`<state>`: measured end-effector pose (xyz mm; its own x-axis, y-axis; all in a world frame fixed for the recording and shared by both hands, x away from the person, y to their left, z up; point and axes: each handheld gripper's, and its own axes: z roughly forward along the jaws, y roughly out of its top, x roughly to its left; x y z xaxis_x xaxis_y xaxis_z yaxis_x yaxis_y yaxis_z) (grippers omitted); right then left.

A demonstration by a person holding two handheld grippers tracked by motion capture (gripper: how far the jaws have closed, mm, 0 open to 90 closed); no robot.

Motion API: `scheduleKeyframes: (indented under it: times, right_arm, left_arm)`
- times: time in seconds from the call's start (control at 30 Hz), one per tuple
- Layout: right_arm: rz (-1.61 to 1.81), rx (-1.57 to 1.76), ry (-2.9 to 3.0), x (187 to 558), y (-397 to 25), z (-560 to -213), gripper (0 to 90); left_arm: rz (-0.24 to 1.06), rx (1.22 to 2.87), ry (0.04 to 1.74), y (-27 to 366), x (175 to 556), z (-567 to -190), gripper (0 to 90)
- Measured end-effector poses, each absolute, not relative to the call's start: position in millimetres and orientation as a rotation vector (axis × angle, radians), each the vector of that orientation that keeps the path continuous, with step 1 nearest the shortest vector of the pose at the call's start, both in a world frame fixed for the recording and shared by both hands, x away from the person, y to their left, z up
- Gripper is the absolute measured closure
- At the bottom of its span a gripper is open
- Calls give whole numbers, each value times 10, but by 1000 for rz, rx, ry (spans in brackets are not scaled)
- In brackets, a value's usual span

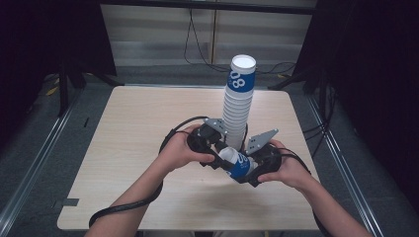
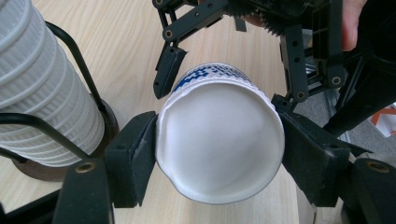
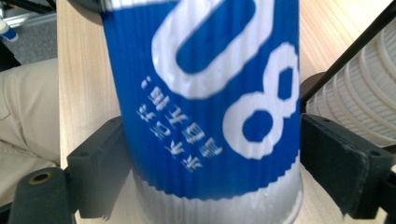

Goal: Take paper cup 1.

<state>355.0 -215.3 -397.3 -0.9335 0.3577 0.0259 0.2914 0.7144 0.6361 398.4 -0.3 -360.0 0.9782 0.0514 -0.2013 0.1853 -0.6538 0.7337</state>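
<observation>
A blue and white ribbed paper cup (image 1: 237,164) lies tilted just above the table, between both hands. My left gripper (image 1: 217,150) is shut on its white end; in the left gripper view that round end (image 2: 219,140) is squeezed slightly oval between my two jaws. My right gripper (image 1: 249,172) is shut on the cup's blue printed wall (image 3: 205,102), with a jaw pressed on each side. The right gripper (image 2: 231,77) also appears in the left gripper view, clasping the cup farther along.
A tall stack of white cups (image 1: 238,103) topped by a blue one stands in a black wire holder (image 2: 77,60) just behind the grippers. The wooden table (image 1: 138,128) has free room left and front. Cables trail off the near edge.
</observation>
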Motion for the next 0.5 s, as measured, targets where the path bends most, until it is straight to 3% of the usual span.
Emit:
scheduleKeyframes:
  times: [0.5]
  right_arm:
    - [1123, 627, 2770, 3505, -2246, -4140, 124]
  left_arm:
    - [-208, 2255, 182, 66, 4011, -3511, 305]
